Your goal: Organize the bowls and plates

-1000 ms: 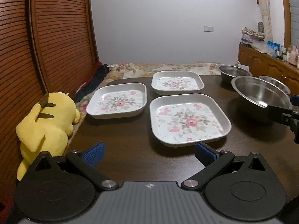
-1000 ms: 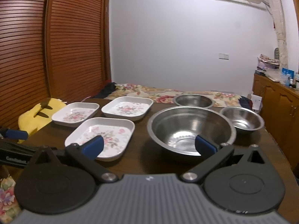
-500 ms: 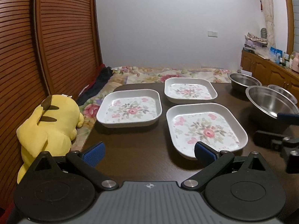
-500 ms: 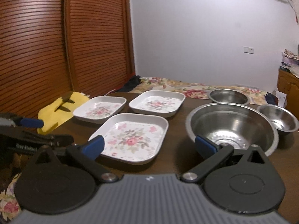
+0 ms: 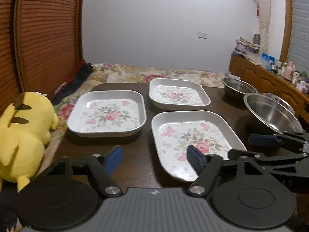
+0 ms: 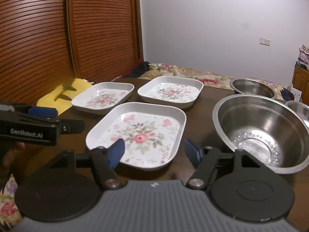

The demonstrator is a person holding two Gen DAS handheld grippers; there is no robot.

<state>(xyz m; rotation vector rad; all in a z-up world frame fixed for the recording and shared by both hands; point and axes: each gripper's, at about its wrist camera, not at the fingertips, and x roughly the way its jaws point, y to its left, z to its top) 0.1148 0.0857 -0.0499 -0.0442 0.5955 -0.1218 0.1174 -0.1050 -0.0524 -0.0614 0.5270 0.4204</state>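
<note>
Three square white floral plates lie on the dark table: a near one (image 5: 195, 139) (image 6: 141, 133), a left one (image 5: 108, 114) (image 6: 103, 97) and a far one (image 5: 177, 93) (image 6: 171, 90). A large steel bowl (image 5: 270, 114) (image 6: 260, 129) sits right of the near plate, with two smaller steel bowls behind it (image 5: 238, 87) (image 6: 253, 88). My left gripper (image 5: 154, 159) is open and empty, over the table at the near plate's left front. My right gripper (image 6: 154, 152) is open and empty, low over the near plate's front edge.
A yellow plush toy (image 5: 23, 129) lies off the table's left edge. A floral bedspread (image 5: 154, 74) lies beyond the table. A wooden cabinet (image 5: 270, 81) with small items stands at the right. Slatted wooden doors (image 6: 58, 38) line the left.
Both grippers have moved left and forward toward the near plate. The right gripper has shifted from in front of the large bowl to in front of the near plate. Nothing was taken hold of.
</note>
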